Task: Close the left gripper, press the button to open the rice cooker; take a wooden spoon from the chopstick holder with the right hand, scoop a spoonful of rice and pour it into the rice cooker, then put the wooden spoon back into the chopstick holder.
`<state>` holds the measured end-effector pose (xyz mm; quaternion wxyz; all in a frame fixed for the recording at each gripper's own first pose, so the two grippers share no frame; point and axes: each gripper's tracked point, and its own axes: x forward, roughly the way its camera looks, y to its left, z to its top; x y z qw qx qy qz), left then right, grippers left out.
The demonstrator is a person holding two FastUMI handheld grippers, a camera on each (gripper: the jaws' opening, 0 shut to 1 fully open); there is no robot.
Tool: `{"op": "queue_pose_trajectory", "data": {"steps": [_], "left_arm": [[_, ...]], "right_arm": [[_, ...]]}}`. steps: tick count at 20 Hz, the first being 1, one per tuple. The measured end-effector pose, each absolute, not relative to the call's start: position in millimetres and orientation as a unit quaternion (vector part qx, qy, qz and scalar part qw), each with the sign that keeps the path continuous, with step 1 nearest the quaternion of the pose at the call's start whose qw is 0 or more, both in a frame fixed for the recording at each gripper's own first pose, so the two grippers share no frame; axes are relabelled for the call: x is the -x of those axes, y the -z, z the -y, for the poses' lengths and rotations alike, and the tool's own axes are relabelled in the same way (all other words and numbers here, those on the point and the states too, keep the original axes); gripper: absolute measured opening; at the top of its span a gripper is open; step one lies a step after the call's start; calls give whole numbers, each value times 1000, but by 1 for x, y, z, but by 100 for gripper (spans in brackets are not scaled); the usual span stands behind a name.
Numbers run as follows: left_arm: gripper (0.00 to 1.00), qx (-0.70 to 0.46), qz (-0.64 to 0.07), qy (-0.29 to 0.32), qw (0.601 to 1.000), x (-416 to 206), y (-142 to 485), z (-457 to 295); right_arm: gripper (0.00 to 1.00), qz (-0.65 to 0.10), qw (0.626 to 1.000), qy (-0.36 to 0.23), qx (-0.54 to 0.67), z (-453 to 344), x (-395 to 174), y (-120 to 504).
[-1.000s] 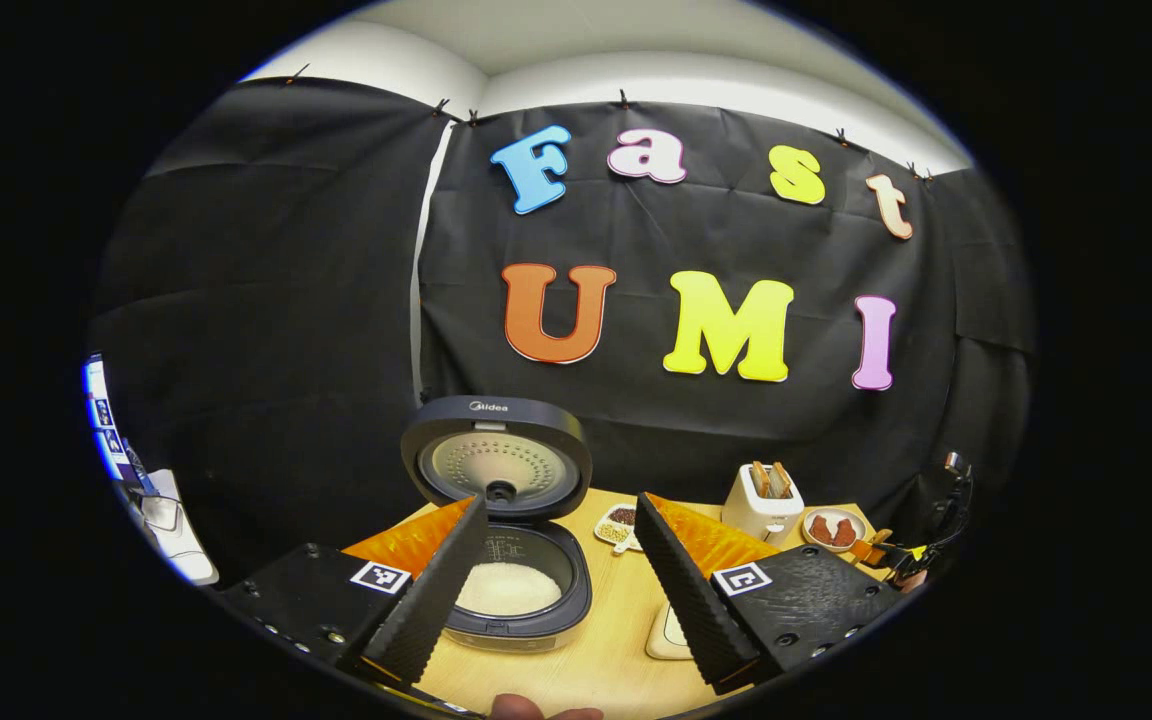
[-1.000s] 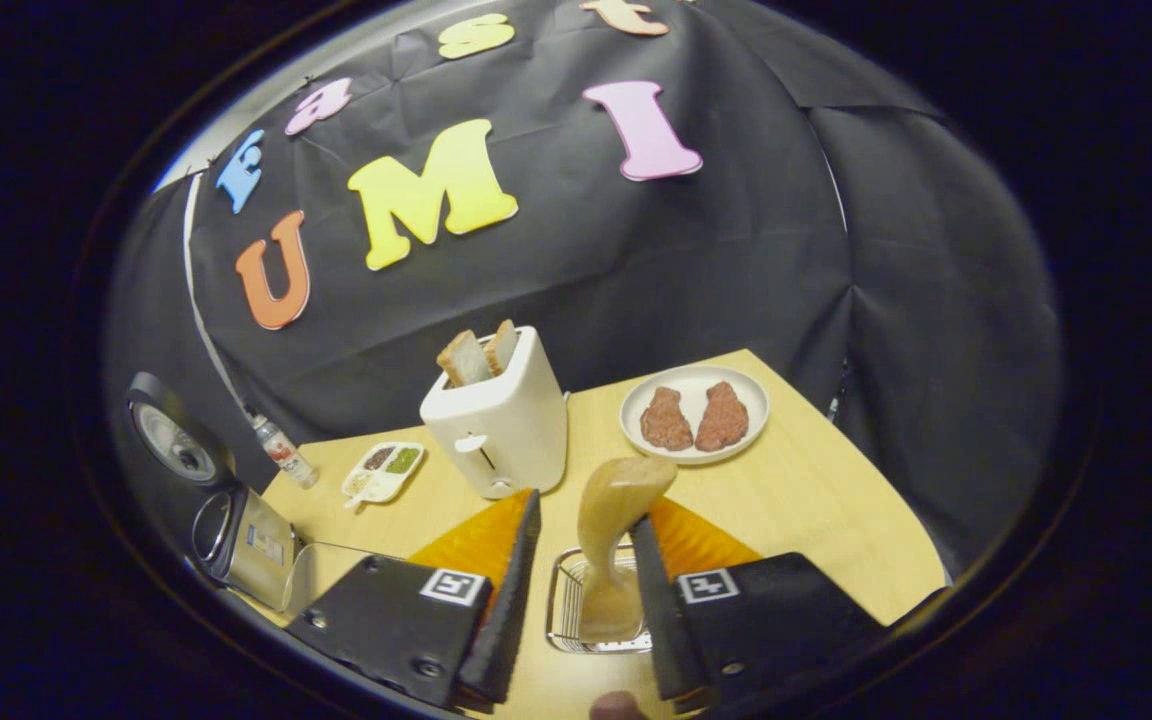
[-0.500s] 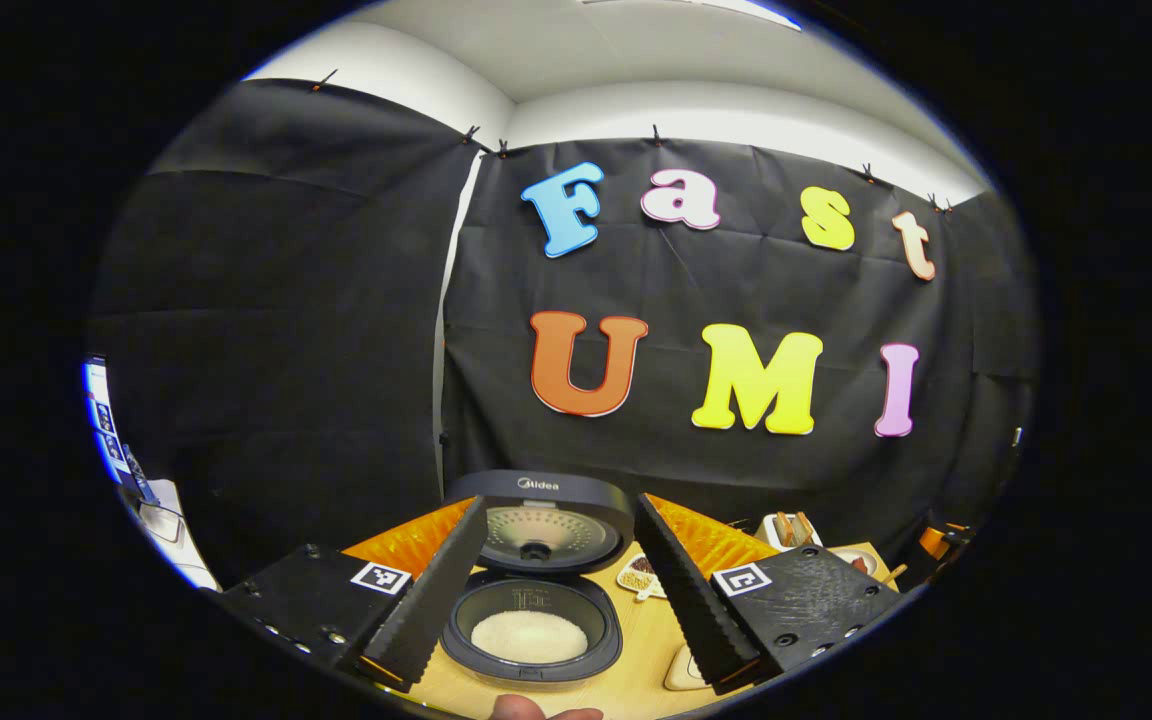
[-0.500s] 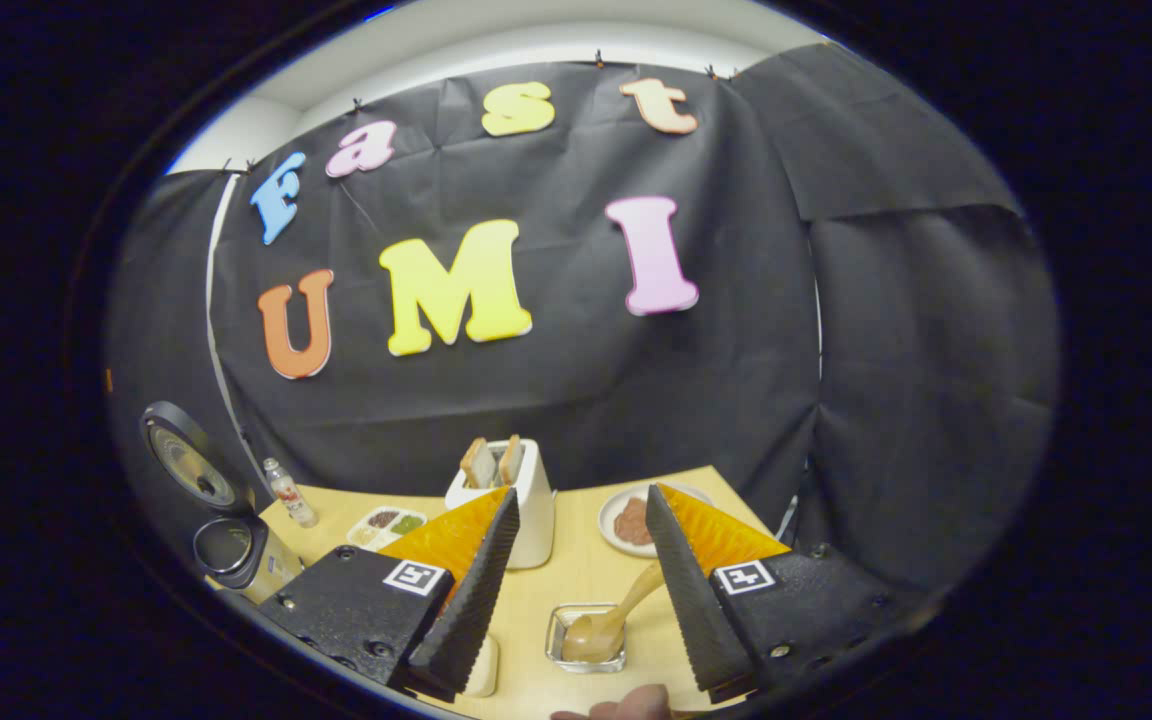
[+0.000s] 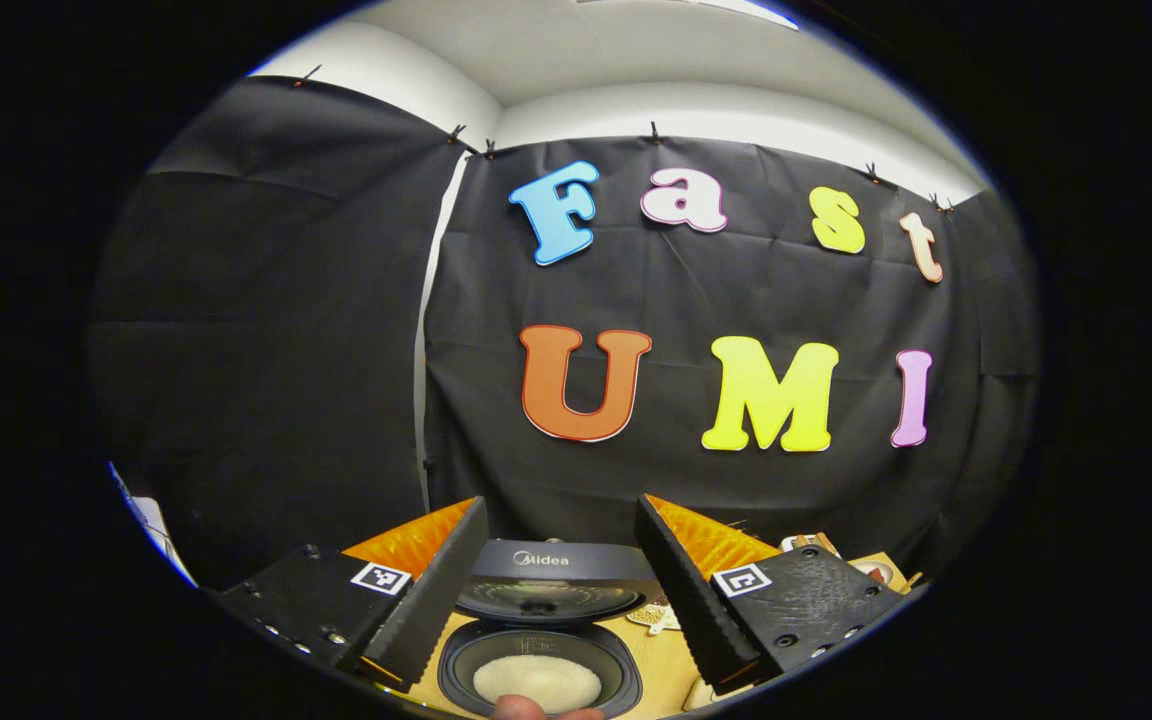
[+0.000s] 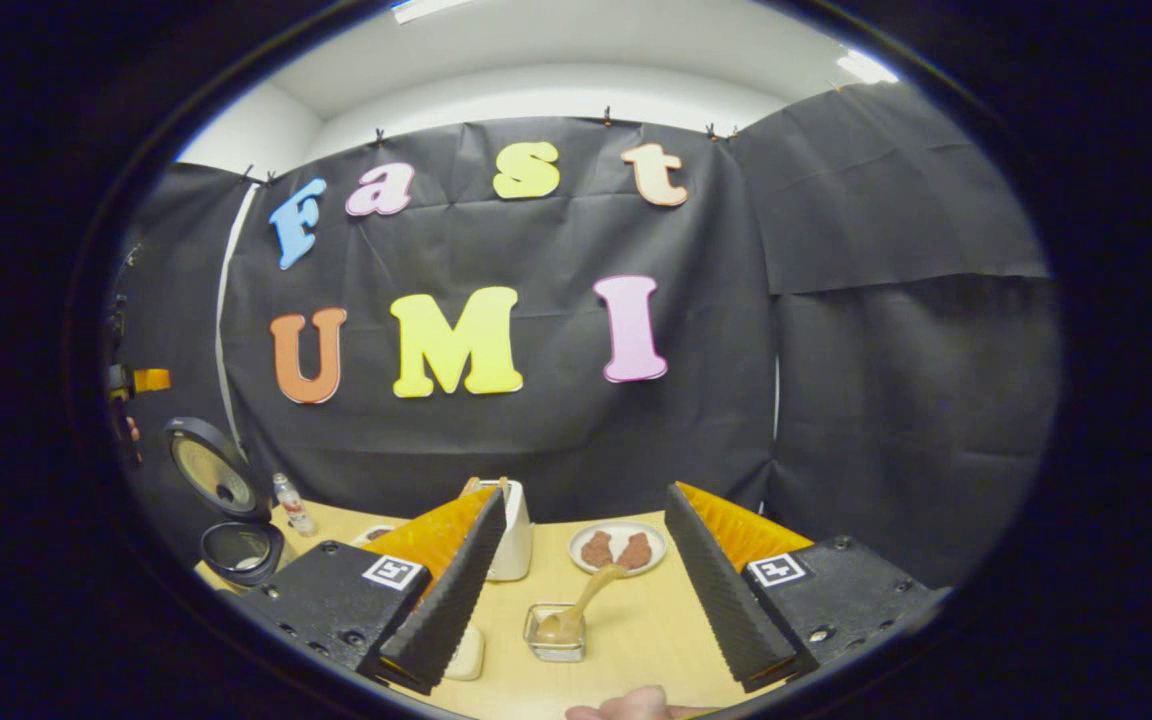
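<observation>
Above the table, the right gripper (image 6: 581,590) (jaws wide, empty) has withdrawn from the wooden spoon (image 6: 581,608).

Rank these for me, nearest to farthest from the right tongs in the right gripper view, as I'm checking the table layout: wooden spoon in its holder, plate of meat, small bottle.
1. Wooden spoon, standing in the holder just ahead between the open right tongs.
2. Plate of meat, farther back, slightly right.
3. Small bottle, far left, by the booth wall.
</observation>
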<state>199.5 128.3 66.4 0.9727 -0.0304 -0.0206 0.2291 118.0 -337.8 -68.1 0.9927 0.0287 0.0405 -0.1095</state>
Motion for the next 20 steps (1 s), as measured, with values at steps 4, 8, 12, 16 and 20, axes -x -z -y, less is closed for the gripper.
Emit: {"op": "queue_pose_trajectory", "data": {"steps": [4,8,12,16,20], "left_arm": [[94,20,-18,-236,971,-225,-48,-158],[95,45,-61,-236,969,-242,-28,-171],[96,39,-104,-222,969,-239,-10,-168],[97,56,-136,-204,968,-226,0,-157],[99,70,-168,-194,964,-203,17,-140]], "right_arm": [[100,-55,986,157,-23,360,-77,74],[100,-57,978,198,-34,374,-54,76],[100,-62,978,191,-51,361,-58,81],[97,-68,984,158,-44,335,-71,83],[98,-71,987,138,-35,328,-80,81]]}}
